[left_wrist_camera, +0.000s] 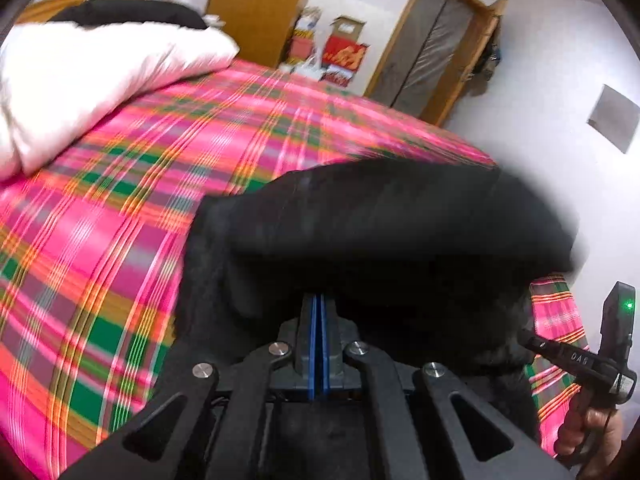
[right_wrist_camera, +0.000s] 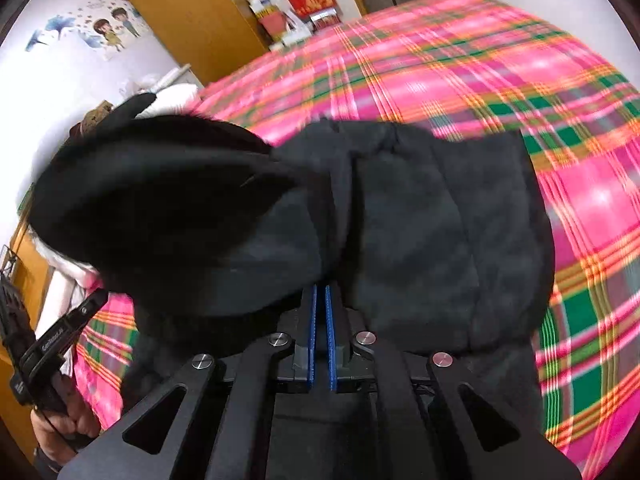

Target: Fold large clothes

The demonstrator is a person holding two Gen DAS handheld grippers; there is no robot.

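Note:
A large black garment (left_wrist_camera: 380, 216) hangs lifted over the bed with the pink plaid sheet (left_wrist_camera: 120, 208). My left gripper (left_wrist_camera: 319, 300) is shut on an edge of the garment, its blue pads pressed together with cloth draped over the tips. In the right wrist view the same black garment (right_wrist_camera: 420, 220) bulges over my right gripper (right_wrist_camera: 321, 292), which is shut on another edge of it; a thin gap shows between the pads lower down. Each view shows the other gripper's handle at its side: the right one (left_wrist_camera: 592, 360) and the left one (right_wrist_camera: 52, 344).
A white duvet (left_wrist_camera: 92, 80) with a dark item on it lies at the bed's head. Wooden wardrobe (right_wrist_camera: 192, 12), doorway (left_wrist_camera: 432, 48) and red boxes (left_wrist_camera: 344, 52) stand beyond the bed. The plaid sheet (right_wrist_camera: 520, 80) spreads wide behind the garment.

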